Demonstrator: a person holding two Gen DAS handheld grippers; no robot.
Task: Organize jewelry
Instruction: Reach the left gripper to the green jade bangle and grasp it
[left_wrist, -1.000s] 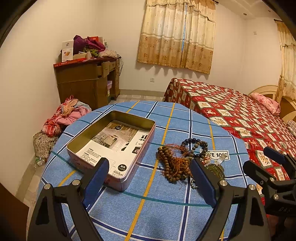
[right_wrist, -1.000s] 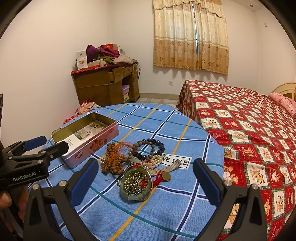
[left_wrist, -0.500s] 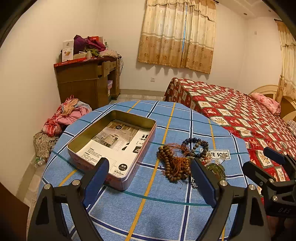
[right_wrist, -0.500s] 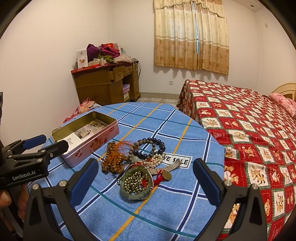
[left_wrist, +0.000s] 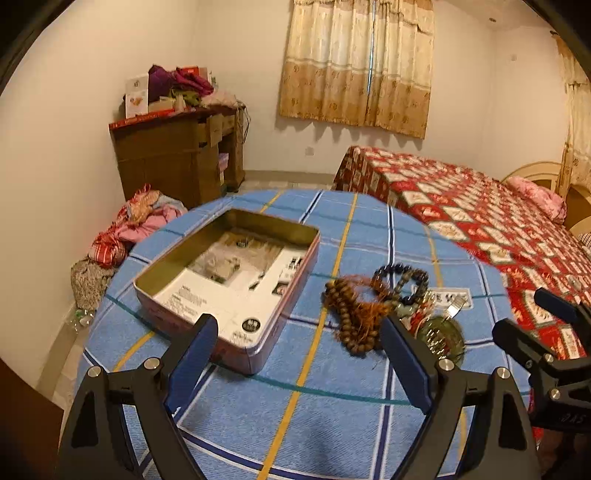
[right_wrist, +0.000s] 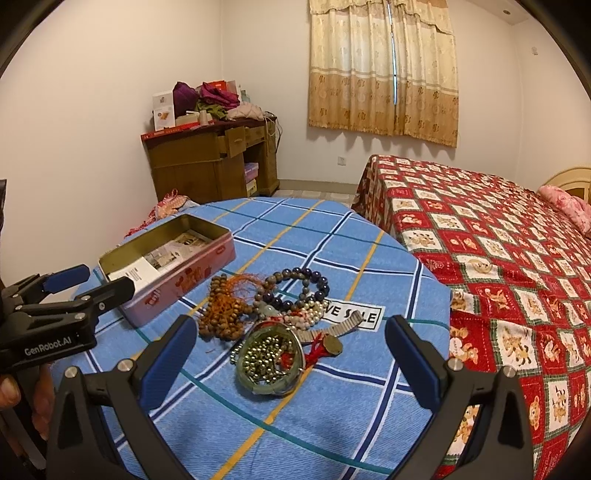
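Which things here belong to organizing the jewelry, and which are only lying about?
For the job:
- open tin box
- wooden bead string
- dark bead bracelet
- green bangle with small metal beads
- metal watch band

Lying about:
- clothes on the wooden desk
- clothes heap on the floor
- bed

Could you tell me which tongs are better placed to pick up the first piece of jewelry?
Right tongs: open, with the jewelry pile centred ahead. Left tongs face the tin.

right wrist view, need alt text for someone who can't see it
A heap of bead bracelets lies on a blue checked table, just ahead of the open right gripper. An open tin sits left of it.
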